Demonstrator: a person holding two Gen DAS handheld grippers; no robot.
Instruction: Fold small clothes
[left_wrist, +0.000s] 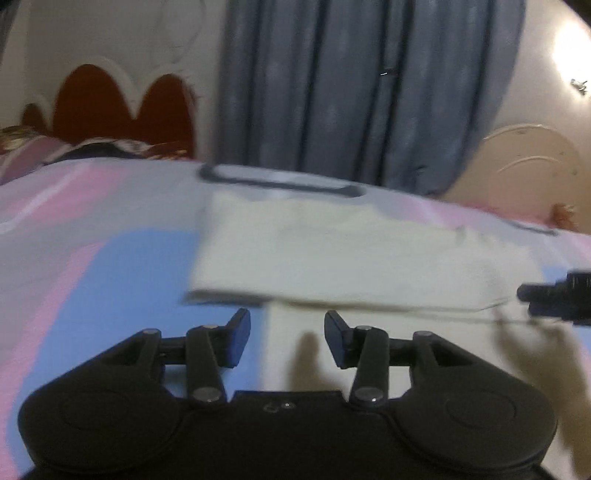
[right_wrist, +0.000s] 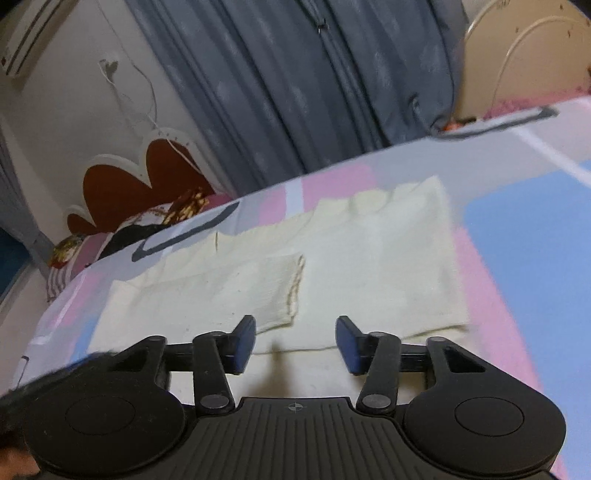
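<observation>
A cream small garment (left_wrist: 343, 254) lies flat on the pink, blue and grey bedsheet (left_wrist: 110, 280), with one part folded over the rest. In the right wrist view the same garment (right_wrist: 373, 258) shows a folded sleeve (right_wrist: 236, 291) lying across it, with a frayed brownish hem. My left gripper (left_wrist: 287, 338) is open and empty, just short of the garment's near fold edge. My right gripper (right_wrist: 295, 343) is open and empty over the garment's near edge. The right gripper also shows at the right edge of the left wrist view (left_wrist: 554, 297).
Blue-grey curtains (left_wrist: 362, 92) hang behind the bed. A red scalloped headboard (left_wrist: 122, 107) and patterned bedding (right_wrist: 129, 229) sit at the left. A cream rounded panel (left_wrist: 528, 166) stands at the far right. The bed's far edge runs just behind the garment.
</observation>
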